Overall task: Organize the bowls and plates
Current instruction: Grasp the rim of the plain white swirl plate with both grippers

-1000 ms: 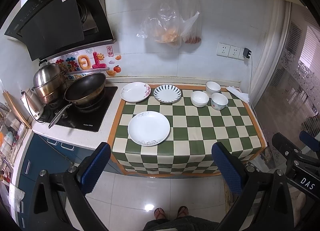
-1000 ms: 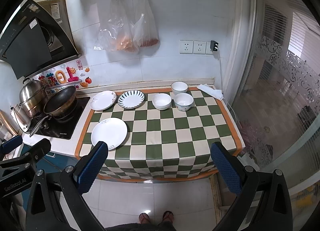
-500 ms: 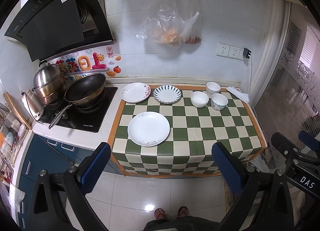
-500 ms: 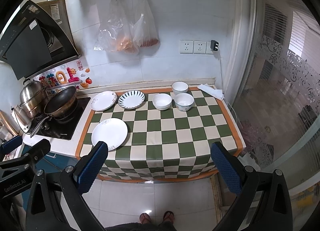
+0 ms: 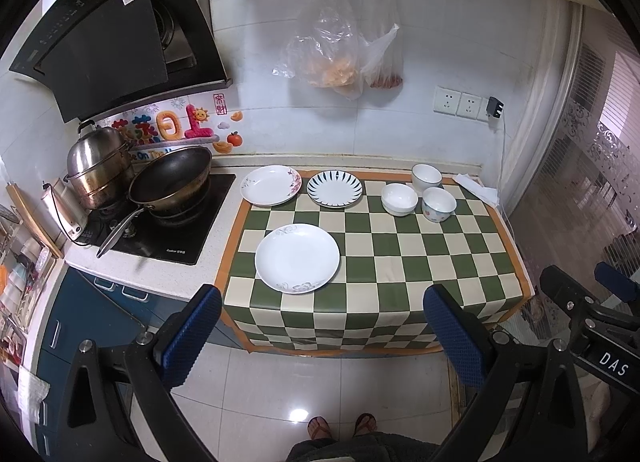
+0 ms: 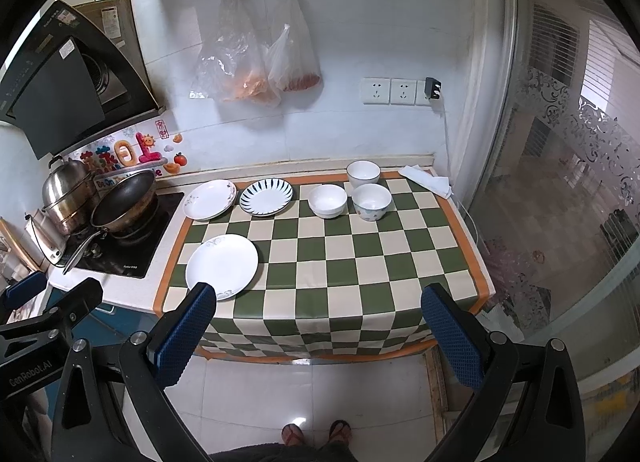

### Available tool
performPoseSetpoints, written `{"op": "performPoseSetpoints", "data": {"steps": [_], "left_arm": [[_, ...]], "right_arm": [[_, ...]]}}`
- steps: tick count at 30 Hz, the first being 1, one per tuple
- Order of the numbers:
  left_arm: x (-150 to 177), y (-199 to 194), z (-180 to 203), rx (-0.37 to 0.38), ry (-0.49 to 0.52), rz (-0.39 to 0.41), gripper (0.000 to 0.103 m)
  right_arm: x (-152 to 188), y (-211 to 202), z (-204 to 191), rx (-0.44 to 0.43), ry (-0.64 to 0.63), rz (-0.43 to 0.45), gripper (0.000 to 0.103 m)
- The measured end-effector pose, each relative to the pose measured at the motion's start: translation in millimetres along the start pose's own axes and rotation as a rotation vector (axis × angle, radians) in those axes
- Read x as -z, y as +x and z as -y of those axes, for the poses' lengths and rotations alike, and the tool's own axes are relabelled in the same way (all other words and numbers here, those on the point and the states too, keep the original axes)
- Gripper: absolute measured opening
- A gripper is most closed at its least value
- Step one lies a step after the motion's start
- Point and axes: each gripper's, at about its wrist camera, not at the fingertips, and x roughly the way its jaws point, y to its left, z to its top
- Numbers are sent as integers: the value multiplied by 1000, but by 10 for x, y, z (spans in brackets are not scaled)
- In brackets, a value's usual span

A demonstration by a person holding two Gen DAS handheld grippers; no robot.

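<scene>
Left wrist view: the left gripper (image 5: 322,336) is held back from the surface (image 5: 400,258), above the floor, with its two blue-padded fingers (image 5: 192,336) spread wide apart and nothing between them. In the right wrist view the right gripper (image 6: 320,336) is seen in the same way: fingers wide apart, nothing held, short of the near edge of the checked cloth.

Nearest to the grippers, toward the near left of the surface, a large white plate (image 5: 297,258) lies alone. At the far left a flowered plate (image 5: 271,185) is set partly over the cloth's border, and a blue-striped plate (image 5: 335,188) lies just beside it on the right. Further right, three bowls are grouped closely: a plain white bowl (image 5: 399,199), a patterned bowl (image 5: 439,204) to its right, and a white bowl (image 5: 427,178) behind them by the wall. A folded cloth (image 5: 476,188) is seen at the far right corner. A wok (image 5: 170,180) and a steel pot (image 5: 100,166) stand on the hob at the left.

No plate is stacked on another, and no bowl is nested in another. The task is therefore judged to be at its very start: nothing has been gathered, and all three plates and all three bowls are left to be sorted, presumably into one pile of plates and one of bowls.
</scene>
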Motion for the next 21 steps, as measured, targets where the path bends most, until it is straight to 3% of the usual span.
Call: {"op": "performPoseSetpoints", "data": {"steps": [6,10,15,21], "left_arm": [[-85,59,-7,-22,-9,13,103],[-183,302,-60,-94,-45,58,103],[-247,795,-292,-210,-103,68,103],[-282,1684,-710,-263,-134,-50,103]], "right_arm": [[3,136,110,-31,22,10,103],[-17,516,190,-147,30,36,103],[-14,1338,63,-282,20,-92,103],[-3,2588,-327,-287,17,-264,103]]}}
